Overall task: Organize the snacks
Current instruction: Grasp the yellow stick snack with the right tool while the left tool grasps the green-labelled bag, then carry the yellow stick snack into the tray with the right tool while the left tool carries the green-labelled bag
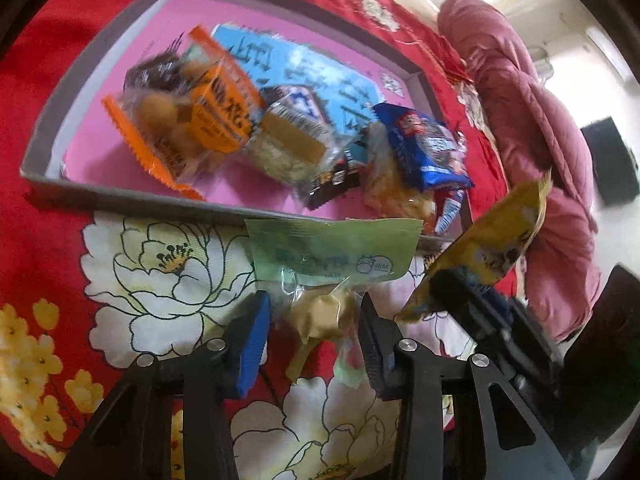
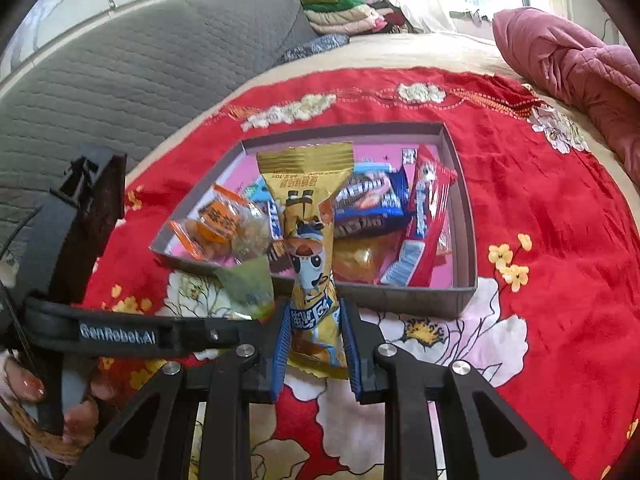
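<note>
A shallow grey box with a pink floor (image 1: pixel 120 196) (image 2: pixel 464 208) lies on the red flowered cloth and holds several snack packets: an orange one (image 1: pixel 188 120) (image 2: pixel 212 220), a blue one (image 1: pixel 424 144) (image 2: pixel 372 204) and a red one (image 2: pixel 428 216). My left gripper (image 1: pixel 316 320) is shut on a pale green packet (image 1: pixel 336 252) just short of the box's near wall; it also shows in the right wrist view (image 2: pixel 250 284). My right gripper (image 2: pixel 314 336) is shut on a yellow cartoon packet (image 2: pixel 310 232), held upright before the box; it also shows in the left wrist view (image 1: pixel 496 240).
A pink quilt (image 1: pixel 532 120) (image 2: pixel 568 60) lies bunched to the right. A grey quilted cushion (image 2: pixel 132 80) and folded clothes (image 2: pixel 344 8) lie at the back. The red cloth (image 2: pixel 540 200) spreads around the box.
</note>
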A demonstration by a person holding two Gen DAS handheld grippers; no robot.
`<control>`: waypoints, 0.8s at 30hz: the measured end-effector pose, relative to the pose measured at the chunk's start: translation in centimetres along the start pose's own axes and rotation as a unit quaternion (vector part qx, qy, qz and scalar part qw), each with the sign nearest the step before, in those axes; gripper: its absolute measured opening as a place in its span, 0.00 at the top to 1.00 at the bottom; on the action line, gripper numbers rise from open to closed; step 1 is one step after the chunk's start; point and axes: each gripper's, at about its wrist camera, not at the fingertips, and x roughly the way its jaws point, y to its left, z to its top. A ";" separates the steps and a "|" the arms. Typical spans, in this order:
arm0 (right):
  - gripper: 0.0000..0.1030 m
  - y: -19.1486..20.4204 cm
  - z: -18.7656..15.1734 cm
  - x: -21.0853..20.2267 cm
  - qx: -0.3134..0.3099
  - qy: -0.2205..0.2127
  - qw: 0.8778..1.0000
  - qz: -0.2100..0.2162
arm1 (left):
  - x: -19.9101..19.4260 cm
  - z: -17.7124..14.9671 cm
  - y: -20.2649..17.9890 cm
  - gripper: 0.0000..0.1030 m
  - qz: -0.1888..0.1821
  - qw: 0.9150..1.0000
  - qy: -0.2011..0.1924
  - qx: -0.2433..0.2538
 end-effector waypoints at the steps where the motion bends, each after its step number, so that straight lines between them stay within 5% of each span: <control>1: 0.76 0.0 0.1 -0.2 0.001 -0.006 1.000 0.003 | -0.4 0.0 -0.3 0.57 0.004 1.000 -0.006 0.007; 9: 0.76 -0.7 1.0 -1.2 0.026 -0.039 0.999 0.022 | -5.4 0.7 -1.0 0.57 0.017 0.996 -0.073 0.040; 24: 0.76 1.6 3.2 -0.9 -0.008 -0.075 0.996 0.038 | -9.1 4.4 2.9 0.57 0.066 0.987 -0.147 0.003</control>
